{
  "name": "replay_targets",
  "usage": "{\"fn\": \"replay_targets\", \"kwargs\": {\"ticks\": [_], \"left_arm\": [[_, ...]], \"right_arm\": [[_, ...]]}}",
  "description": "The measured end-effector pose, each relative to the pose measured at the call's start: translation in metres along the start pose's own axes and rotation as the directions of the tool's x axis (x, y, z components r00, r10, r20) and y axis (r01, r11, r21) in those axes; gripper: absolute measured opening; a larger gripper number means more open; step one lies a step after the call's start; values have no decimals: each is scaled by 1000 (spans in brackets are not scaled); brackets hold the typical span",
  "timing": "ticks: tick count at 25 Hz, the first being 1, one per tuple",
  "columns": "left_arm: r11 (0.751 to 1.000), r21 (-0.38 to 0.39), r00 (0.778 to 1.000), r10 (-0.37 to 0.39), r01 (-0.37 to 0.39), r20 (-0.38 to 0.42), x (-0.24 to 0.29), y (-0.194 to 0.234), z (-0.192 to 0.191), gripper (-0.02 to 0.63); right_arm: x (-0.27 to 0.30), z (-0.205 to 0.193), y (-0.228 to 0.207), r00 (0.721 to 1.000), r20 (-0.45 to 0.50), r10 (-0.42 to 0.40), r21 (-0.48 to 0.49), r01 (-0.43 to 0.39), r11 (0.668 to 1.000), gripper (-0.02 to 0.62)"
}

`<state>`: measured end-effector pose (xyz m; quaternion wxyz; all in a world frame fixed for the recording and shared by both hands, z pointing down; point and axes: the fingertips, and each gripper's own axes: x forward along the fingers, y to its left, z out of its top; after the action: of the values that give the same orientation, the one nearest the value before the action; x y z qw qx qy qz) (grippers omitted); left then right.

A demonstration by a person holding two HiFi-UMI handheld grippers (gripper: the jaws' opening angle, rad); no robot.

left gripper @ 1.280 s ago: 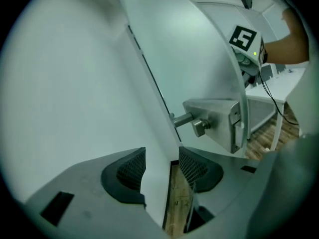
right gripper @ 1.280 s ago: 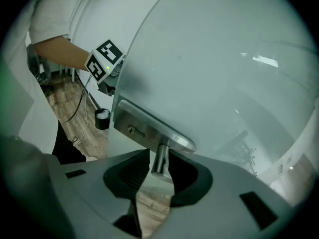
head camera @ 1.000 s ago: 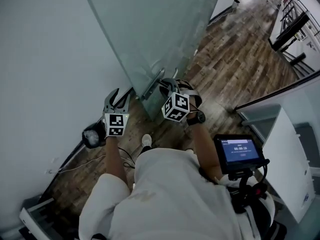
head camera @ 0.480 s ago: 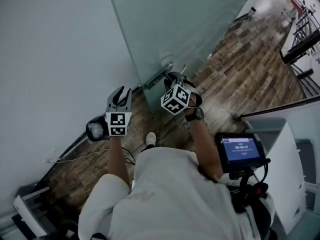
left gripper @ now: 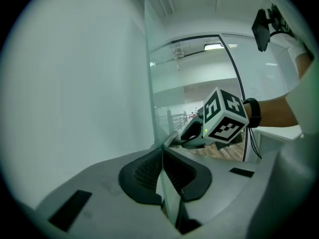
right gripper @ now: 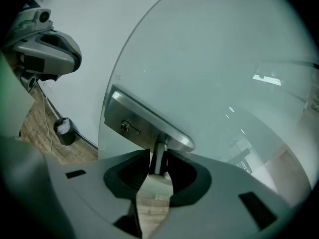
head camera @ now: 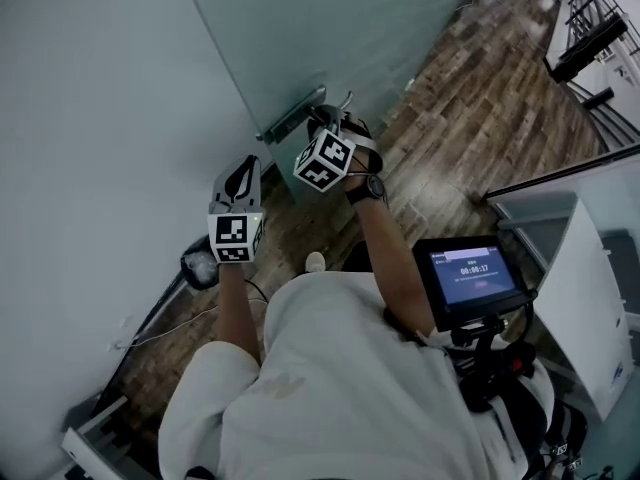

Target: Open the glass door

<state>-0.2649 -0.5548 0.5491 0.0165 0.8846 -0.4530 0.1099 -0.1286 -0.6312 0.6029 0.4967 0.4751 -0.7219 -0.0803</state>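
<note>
Item 1, glass door (head camera: 330, 28): frosted pane standing ahead of us, its free edge beside the white wall (head camera: 90, 118); the thing to be opened, so both tools are at this edge

Item 2, handle (head camera: 287, 118): metal lever on a lock plate (right gripper: 130, 125) near that edge; its round stem (right gripper: 159, 153) runs out from the plate toward us

Item 3, right gripper (head camera: 320, 118): clenched on the handle; in its own view we see the stem between the two dark pads (right gripper: 130, 176), which appear to press it from both sides, though the wide lens leaves the contact a little unsure. We judge it holds at the stem because that gives a firm purchase for turning the lever and drawing the pane

Item 4, left gripper (head camera: 243, 170): jaws have just been closing and now meet with nothing between them; held apart from the handle, near the wall. We judge it is parked out of the door's swing, unneeded for this step

Item 5, small black bin (head camera: 200, 266): on the wooden floor (head camera: 480, 98) by the wall, to be kept clear of
</note>
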Motion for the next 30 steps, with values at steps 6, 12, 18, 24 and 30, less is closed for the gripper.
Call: {"fn": "replay_targets", "kwargs": {"ticks": [6, 12, 18, 24, 30], "left_arm": [[979, -202, 997, 46, -31, 70, 9, 12, 16, 3], [979, -205, 992, 34, -8, 124, 3, 13, 36, 3], [985, -174, 990, 42, -19, 131, 4, 12, 36, 3], [975, -211, 991, 92, -70, 97, 43, 58, 35, 3], [969, -229, 991, 110, -89, 79, 45, 76, 26, 3]], "right_arm": [[21, 18, -12, 999, 13, -38, -6, 38, 999, 109], [16, 45, -6, 994, 108, -29, 46, 24, 999, 109], [19, 61, -4, 983, 178, -35, 83, 20, 996, 109], [68, 91, -27, 981, 192, -12, 81, -3, 997, 109], [91, 111, -31, 980, 198, -22, 40, 14, 999, 109]]}}
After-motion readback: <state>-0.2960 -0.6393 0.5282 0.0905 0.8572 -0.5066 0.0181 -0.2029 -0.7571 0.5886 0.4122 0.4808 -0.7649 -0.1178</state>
